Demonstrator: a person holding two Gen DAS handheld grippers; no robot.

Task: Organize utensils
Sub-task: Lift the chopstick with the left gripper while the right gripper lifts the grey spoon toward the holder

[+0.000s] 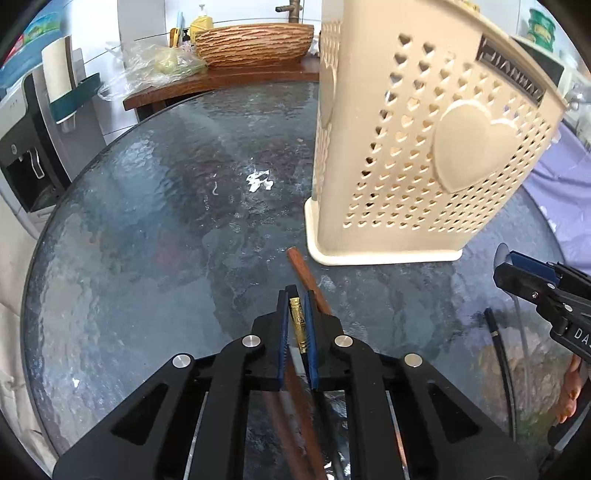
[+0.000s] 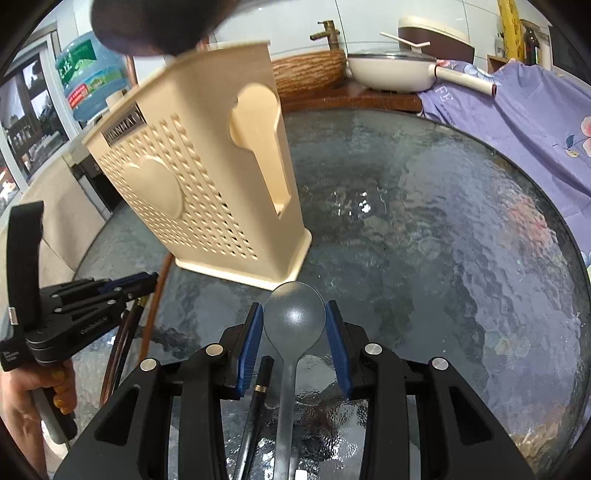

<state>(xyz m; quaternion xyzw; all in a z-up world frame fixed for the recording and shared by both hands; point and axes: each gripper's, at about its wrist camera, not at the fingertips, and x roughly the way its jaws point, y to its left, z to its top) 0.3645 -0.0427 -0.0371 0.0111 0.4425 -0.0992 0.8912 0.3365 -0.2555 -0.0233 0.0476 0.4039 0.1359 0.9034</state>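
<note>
Utensils lie on the glass table (image 1: 129, 221) before the holder (image 1: 424, 147), ready for sorting. Left wrist view: the left gripper (image 1: 297, 317) is clenched on a gold-tipped chopstick (image 1: 297, 321), probably to lift it; a brown one (image 1: 306, 275) lies alongside. Right wrist view: the right gripper (image 2: 295, 332) straddles the grey spoon (image 2: 294, 317), pads (image 2: 251, 343) flanking its bowl; contact is unclear.

a wooden bowl-shaped basin (image 1: 255, 44) under a brass tap (image 2: 327, 32), a white lidded pan (image 2: 391, 72), a purple floral cloth (image 2: 532, 122).
</note>
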